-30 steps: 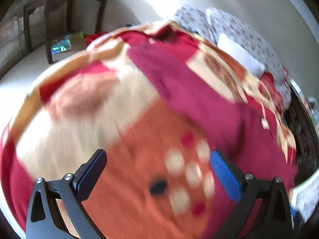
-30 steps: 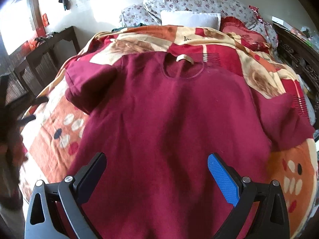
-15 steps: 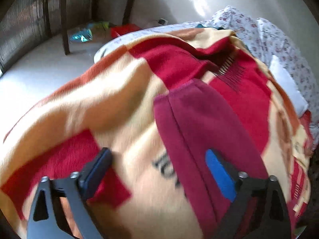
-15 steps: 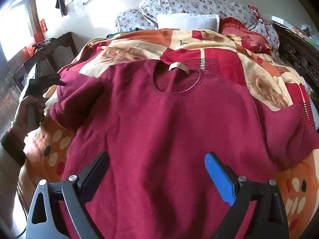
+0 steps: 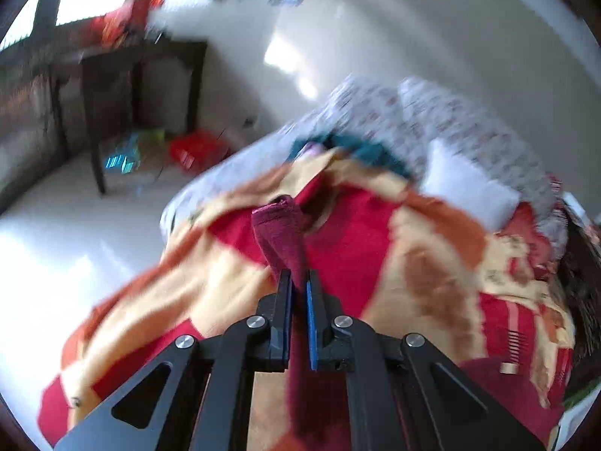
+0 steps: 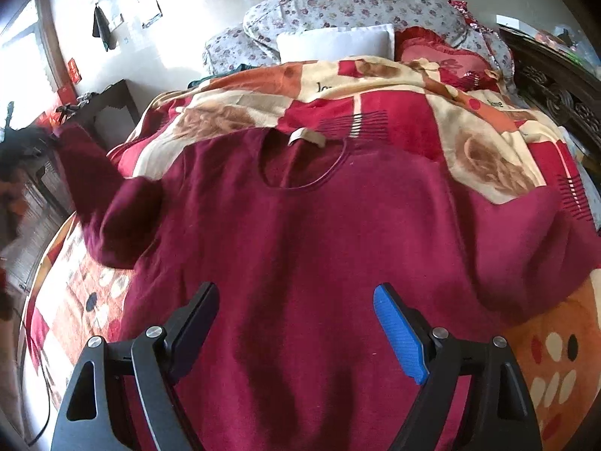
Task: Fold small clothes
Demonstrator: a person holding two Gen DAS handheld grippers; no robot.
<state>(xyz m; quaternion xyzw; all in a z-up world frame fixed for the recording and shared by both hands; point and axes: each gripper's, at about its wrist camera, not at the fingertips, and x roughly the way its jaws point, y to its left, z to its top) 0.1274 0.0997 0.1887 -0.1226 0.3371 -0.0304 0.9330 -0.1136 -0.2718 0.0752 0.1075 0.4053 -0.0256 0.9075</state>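
A maroon sweater (image 6: 300,233) lies flat, front up, on a patterned blanket (image 6: 488,158), its neckline and beige tag toward the pillows. My right gripper (image 6: 296,323) is open and empty above the sweater's lower body. My left gripper (image 5: 298,282) is shut on the sweater's left sleeve (image 5: 281,233), whose cuff sticks up past the fingertips. In the right wrist view that sleeve (image 6: 86,165) is lifted off the bed at the far left. The right sleeve (image 6: 544,240) lies folded in at the right.
Floral pillows (image 6: 338,11) and a white pillow (image 6: 334,43) lie at the head of the bed. A dark wooden table (image 5: 142,71) stands on the floor left of the bed, with bags under it. A carved dark headboard (image 6: 556,90) runs along the right.
My left gripper has closed on the left sleeve and raised it off the blanket. The right gripper has drifted slightly forward over the sweater and stays open.
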